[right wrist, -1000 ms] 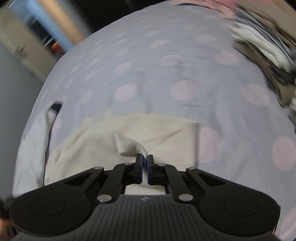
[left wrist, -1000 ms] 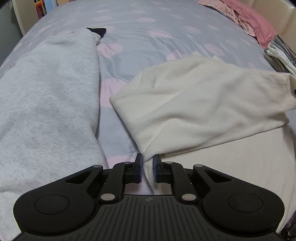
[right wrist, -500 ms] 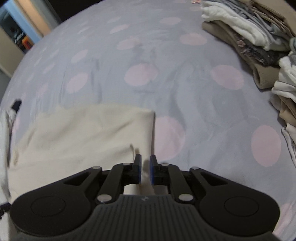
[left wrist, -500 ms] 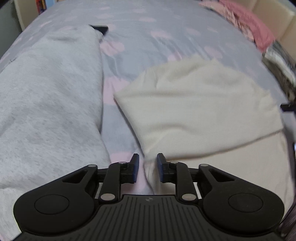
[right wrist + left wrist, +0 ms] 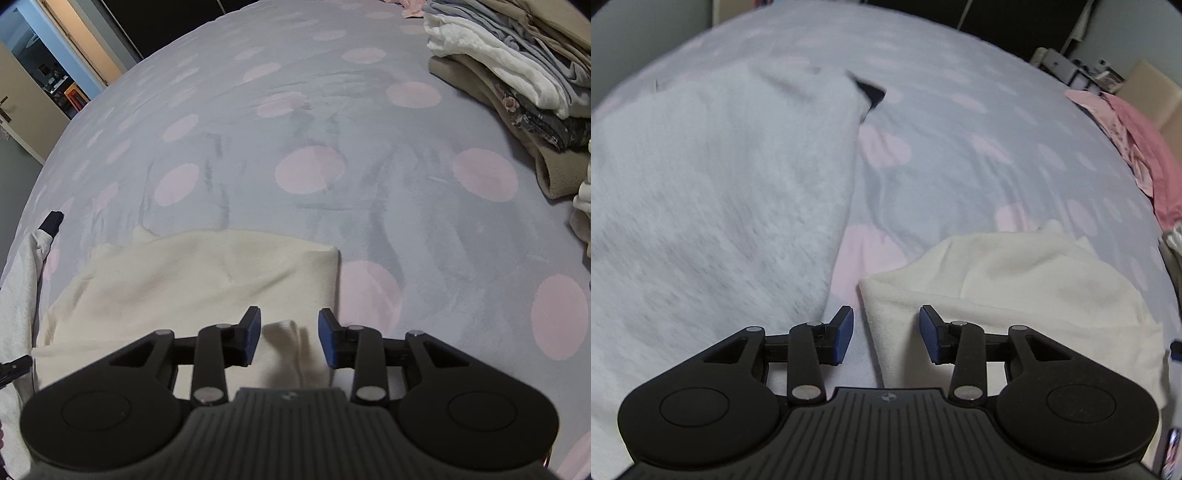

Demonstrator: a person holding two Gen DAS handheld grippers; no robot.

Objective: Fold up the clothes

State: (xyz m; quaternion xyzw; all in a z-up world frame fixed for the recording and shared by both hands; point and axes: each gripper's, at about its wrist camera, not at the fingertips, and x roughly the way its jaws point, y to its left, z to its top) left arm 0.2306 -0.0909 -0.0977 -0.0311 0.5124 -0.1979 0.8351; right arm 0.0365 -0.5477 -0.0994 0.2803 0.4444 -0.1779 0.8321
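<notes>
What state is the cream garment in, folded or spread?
Folded. The cream garment lies doubled on the bedspread, one layer's edge over another; both the left gripper and right gripper are open, holding nothing.

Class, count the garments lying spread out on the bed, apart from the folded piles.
2: a cream garment under the open grippers, and a grey sweatshirt to its left. Others may lie outside view.

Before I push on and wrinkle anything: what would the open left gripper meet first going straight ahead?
Probably the folded cream fleece garment: its corner edge lies between the left gripper fingers; depth unclear.
</notes>
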